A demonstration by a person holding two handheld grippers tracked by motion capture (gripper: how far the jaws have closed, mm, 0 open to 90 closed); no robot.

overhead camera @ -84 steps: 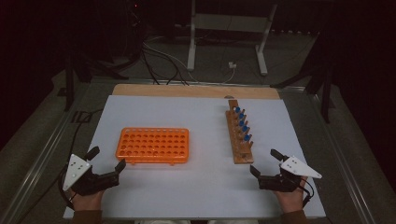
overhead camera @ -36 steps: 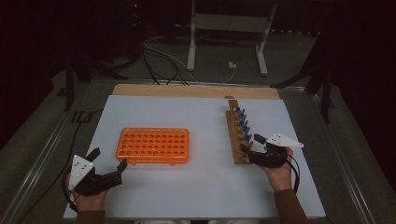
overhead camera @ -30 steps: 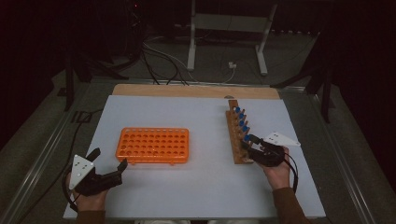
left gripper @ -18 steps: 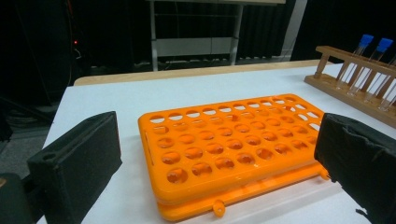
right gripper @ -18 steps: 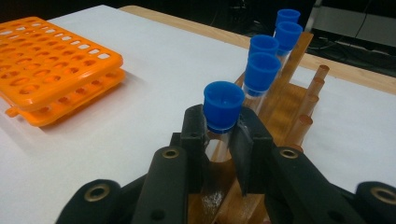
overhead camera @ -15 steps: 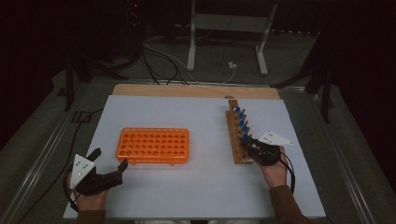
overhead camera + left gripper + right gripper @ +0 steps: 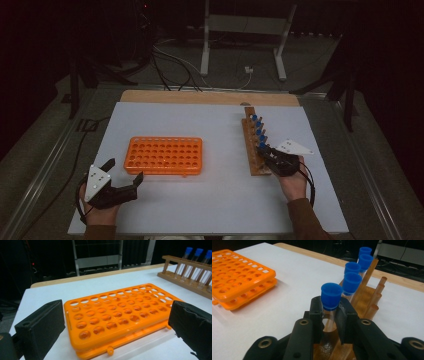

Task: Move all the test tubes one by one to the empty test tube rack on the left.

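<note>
Left gripper (image 7: 120, 184) sits at 7 o'clock on the white table (image 7: 210, 200), jaws apart and empty, aimed at the near short end of the orange rack (image 7: 164, 156); in the left gripper view the orange rack (image 7: 120, 315) lies between the two pads, not touched. Orange rack is at roughly 9 o'clock from table centre, every well that shows is empty. Moving right: wooden rack (image 7: 254, 145) at 3 o'clock, running near-to-far, holds a row of blue-capped tubes (image 7: 257, 127); contents too small to tell, glass looks clear. Right gripper (image 7: 267, 151) is at the near end of that row, jaws just finished closing and now clamped on the nearest tube (image 7: 331, 302), pads gripping the glass just under the blue cap, tube still seated upright in the wooden rack (image 7: 362, 297). Four more capped tubes (image 7: 352, 281) stand behind it toward 12 o'clock, close together. My read for the step: lift straight up along the tube axis until the bottom clears the hole, no tilt, or the glass binds in the wood and may drag the rack. Watch the neighbour cap right behind, clearance looks tight. Grip is high on the tube, so it could swing; move slow on the carry toward 9 o'clock and pick a well in the orange rack near its right edge.
</note>
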